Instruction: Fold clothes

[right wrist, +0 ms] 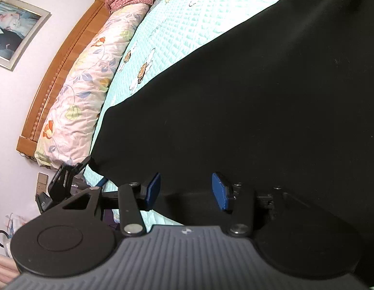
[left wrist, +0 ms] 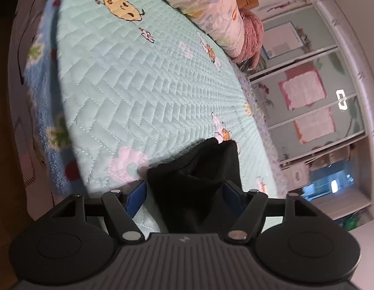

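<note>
The left hand-held gripper has bunched black garment between its wide-set pads; whether they pinch it I cannot tell. The right hand-held gripper stands open over the same cloth on the bed.

Beyond the black garment your way lies open across the quilt; the rolled duvet blocks its far edge.

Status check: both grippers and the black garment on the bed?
Left gripper jaws wide, black garment bunched between, grip unclear. Right gripper open over the garment's near edge, pads not pressing. Garment spread on mint quilt. Nothing in the way.
</note>
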`<state>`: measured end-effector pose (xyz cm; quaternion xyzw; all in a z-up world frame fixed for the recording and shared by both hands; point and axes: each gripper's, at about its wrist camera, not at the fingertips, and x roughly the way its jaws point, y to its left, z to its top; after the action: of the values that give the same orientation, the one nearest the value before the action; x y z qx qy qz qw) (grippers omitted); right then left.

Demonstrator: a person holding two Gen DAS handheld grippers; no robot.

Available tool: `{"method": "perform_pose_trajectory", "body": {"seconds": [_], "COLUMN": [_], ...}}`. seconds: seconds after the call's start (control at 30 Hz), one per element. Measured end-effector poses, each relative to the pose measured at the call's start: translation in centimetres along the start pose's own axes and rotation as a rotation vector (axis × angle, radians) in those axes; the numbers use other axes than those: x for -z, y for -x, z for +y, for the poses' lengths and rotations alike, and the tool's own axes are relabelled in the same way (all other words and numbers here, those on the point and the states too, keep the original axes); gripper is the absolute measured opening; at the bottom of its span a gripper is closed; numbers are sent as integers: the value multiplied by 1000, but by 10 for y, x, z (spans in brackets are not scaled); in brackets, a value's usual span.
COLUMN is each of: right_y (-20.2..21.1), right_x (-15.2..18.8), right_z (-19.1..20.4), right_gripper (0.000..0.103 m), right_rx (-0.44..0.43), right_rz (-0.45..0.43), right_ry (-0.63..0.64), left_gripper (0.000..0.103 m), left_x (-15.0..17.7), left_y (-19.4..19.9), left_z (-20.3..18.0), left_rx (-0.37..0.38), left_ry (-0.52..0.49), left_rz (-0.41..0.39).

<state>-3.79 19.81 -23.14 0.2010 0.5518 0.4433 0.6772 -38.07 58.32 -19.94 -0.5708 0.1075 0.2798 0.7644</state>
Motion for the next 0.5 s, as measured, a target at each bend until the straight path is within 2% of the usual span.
{"method": "perform_pose_trajectory", "body": {"seconds": [0.23,0.5], "right_y": [-2,-1], "right_x": [-2,-1], "right_z": [2,-1], "right_gripper": [50,50], "right_rx": [-3,-17], "right_rz": [-6,-15], "right_ry": [-6,-16], "left_gripper": [73,75], "left_x": [-3,-8], "left_y": [4,-3], "left_z": [5,7], "left_rx": [0,6], "left_ry": [69,87], "left_rz": [-16,-28]}}
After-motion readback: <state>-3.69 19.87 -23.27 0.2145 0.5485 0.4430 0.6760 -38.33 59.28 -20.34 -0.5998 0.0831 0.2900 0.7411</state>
